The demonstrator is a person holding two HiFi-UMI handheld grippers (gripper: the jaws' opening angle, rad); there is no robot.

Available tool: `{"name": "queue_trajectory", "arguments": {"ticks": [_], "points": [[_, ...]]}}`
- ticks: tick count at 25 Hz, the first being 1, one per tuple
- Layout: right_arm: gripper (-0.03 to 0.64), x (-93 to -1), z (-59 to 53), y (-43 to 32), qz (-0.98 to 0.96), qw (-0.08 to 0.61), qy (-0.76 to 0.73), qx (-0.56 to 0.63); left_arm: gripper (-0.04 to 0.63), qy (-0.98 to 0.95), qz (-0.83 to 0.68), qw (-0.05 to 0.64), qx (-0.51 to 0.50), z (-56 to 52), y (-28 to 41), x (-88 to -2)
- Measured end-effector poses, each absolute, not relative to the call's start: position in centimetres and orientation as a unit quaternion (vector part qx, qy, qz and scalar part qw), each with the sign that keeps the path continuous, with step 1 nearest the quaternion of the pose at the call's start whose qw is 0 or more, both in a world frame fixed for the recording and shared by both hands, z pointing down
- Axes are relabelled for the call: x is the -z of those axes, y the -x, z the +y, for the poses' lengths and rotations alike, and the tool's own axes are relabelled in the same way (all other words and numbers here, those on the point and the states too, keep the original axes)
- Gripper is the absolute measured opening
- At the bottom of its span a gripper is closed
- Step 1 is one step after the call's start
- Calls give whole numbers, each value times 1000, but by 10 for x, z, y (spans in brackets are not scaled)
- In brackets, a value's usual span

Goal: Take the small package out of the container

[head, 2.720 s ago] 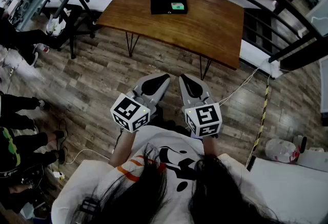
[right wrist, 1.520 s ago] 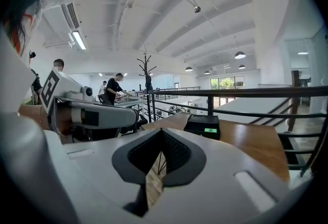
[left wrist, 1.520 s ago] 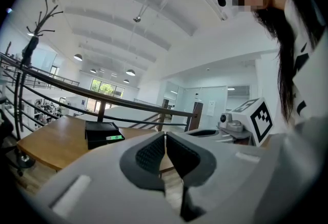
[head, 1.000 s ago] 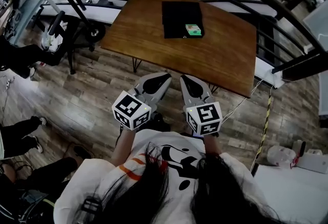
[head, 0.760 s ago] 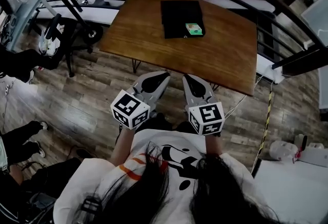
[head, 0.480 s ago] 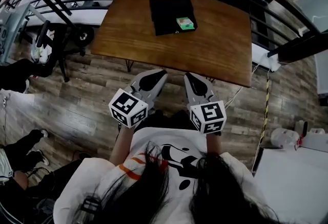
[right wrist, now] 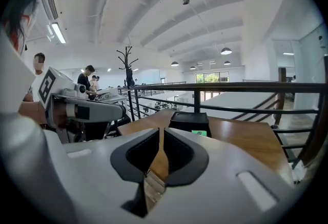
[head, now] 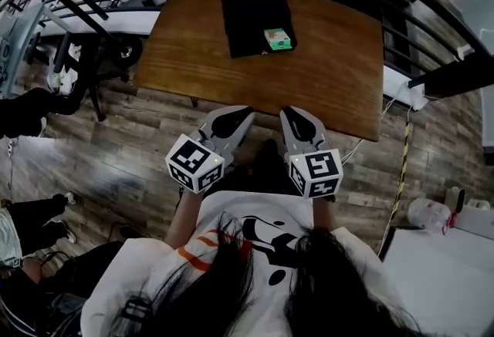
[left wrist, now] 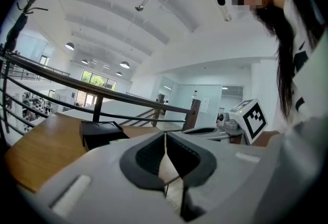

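Head view; progress, as judged: none yet, with approach, grasp and lift-out all outstanding. Small package [head: 277, 39]: inside the container [head: 247, 11], at its near right corner, untouched; flat, boxy, green-topped with a pale edge; print too small to read. Container: black, shallow, on the far half of the wooden table [head: 324, 73]. Left gripper [head: 232, 113]: jaws pressed together on nothing, at the table's near edge, well apart from the package. Right gripper [head: 297, 113]: likewise closed and empty, just beside the left.
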State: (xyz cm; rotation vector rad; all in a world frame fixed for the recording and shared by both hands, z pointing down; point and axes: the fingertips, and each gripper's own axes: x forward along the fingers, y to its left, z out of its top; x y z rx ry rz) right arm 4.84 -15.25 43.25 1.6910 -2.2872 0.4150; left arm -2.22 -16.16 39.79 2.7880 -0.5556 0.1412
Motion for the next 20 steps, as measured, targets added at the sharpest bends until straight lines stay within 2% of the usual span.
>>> {"name": "queue_trajectory", "arguments": {"ticks": [11, 20], "points": [[64, -446, -250, -100, -818, 150, -536, -144, 0, -957, -243, 153, -47, -249, -29, -404], [106, -485, -308, -132, -832, 204, -499, -134, 0, -950, -261, 156, -64, -292, -62, -415]]}}
